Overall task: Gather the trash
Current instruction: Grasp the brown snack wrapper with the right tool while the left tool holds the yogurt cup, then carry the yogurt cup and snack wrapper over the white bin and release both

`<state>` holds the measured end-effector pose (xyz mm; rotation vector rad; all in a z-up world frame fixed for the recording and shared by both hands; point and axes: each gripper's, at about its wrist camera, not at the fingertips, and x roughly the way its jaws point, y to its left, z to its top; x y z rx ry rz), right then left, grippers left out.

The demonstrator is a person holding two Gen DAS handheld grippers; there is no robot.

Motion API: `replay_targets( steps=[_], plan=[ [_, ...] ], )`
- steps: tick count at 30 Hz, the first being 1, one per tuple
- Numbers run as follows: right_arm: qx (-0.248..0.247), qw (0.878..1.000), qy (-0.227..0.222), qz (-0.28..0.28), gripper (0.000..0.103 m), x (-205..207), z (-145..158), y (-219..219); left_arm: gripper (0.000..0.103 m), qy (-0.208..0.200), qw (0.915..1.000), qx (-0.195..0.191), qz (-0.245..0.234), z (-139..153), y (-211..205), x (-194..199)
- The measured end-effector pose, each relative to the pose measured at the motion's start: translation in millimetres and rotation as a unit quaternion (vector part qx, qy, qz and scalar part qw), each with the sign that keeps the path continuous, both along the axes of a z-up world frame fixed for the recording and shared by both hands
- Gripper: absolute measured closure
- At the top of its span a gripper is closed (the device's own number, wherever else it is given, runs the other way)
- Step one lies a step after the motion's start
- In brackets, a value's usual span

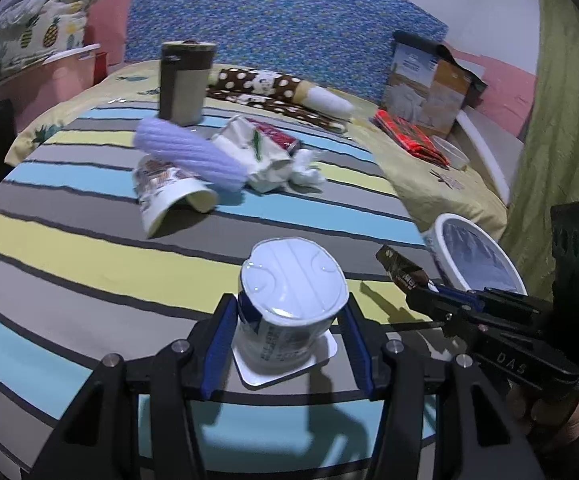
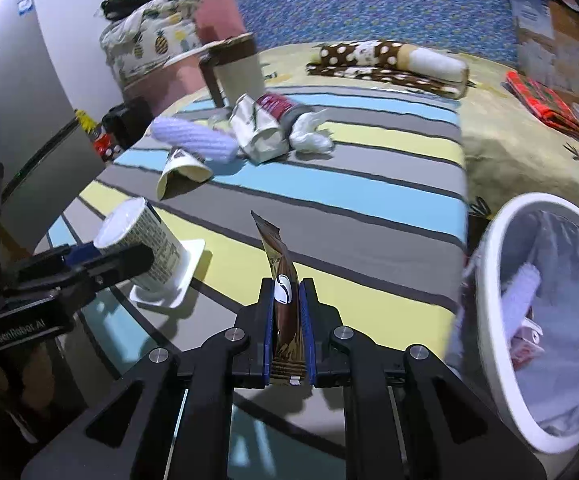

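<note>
My left gripper [image 1: 289, 316] has its jaws around an upside-down white yogurt cup [image 1: 289, 308] on the striped bedspread; the blue pads touch its sides. The cup also shows in the right wrist view [image 2: 145, 248]. My right gripper [image 2: 287, 300] is shut on a brown snack wrapper [image 2: 281, 276], held upright above the bed; it also shows in the left wrist view [image 1: 403, 270]. A white trash bin [image 2: 497, 320] with a plastic liner stands at the right, holding some trash. Farther back lie a crushed paper cup [image 1: 169, 196], a lilac ribbed roll [image 1: 193, 152], a crumpled bag [image 1: 257, 152], a red can [image 2: 277, 106] and a tissue [image 1: 307, 168].
A brown cylinder container [image 1: 183, 80] stands behind the trash pile. A polka-dot pillow roll [image 1: 281, 88], a cardboard box [image 1: 429, 88] and a red packet [image 1: 409, 140] lie at the back. Green curtain [image 1: 561, 120] hangs at right. A grey cabinet [image 2: 21, 120] stands left of the bed.
</note>
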<state>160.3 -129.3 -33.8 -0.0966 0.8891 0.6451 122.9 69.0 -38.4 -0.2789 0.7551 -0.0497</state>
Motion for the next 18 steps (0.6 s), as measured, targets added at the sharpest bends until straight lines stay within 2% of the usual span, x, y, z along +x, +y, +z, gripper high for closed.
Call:
replay_targets(
  steps=[11, 18],
  plan=[
    [0.013, 0.999, -0.019, -0.048, 0.088, -5, 16, -38, 0.05, -0.02, 0.9983, 0.013, -0.053, 20, -44, 11],
    [0.017, 0.995, -0.027, -0.099, 0.088, -5, 22, -74, 0.049, -0.036, 0.9949, 0.017, -0.093, 33, -76, 23]
  ],
)
